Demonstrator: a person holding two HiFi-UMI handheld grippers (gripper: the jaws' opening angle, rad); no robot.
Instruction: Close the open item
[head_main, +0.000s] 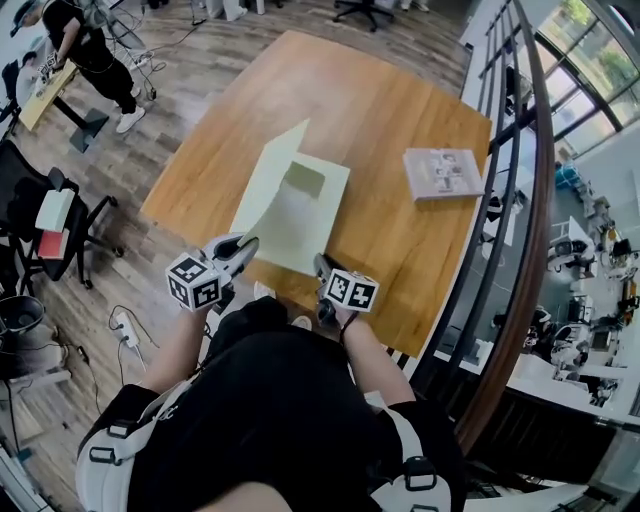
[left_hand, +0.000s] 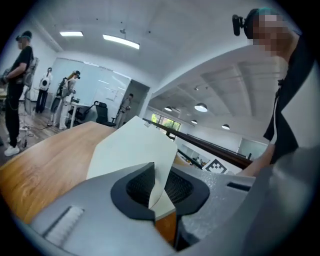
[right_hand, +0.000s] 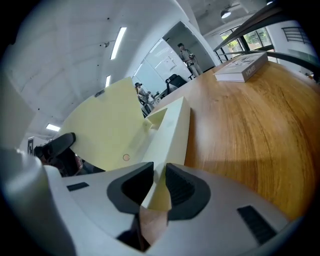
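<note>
Table: we see a wooden table (head_main: 400, 110) with a railing along its right side.
Open item: a flat, pale yellow-green box (head_main: 312, 235) lies near the table's front edge, just ahead of both tongs.
Lid: the lid (head_main: 268, 185) stands up, tilted, from the box's left side, so the box is still open.
Left gripper: the left gripper (head_main: 243, 248) is at the lid's near lower corner. In the left gripper view we see its dark pads clenched on the thin sheet, which rises from between them.
Right gripper: the right gripper (head_main: 322, 266) is at the box's near right corner. In the right gripper view we see the corner of the box wall pinched between its pads, with the lid leaning away to the left of it.
Hands: both of our forearms reach forward from the bottom of the head view, one to each side of the box.
Book: a pale book (head_main: 443, 173) lies flat on the table, well apart from the box, to the right.
Room: another person (head_main: 85, 50) stands at a far desk at upper left, and an office chair (head_main: 40, 215) sits left of the table.
</note>
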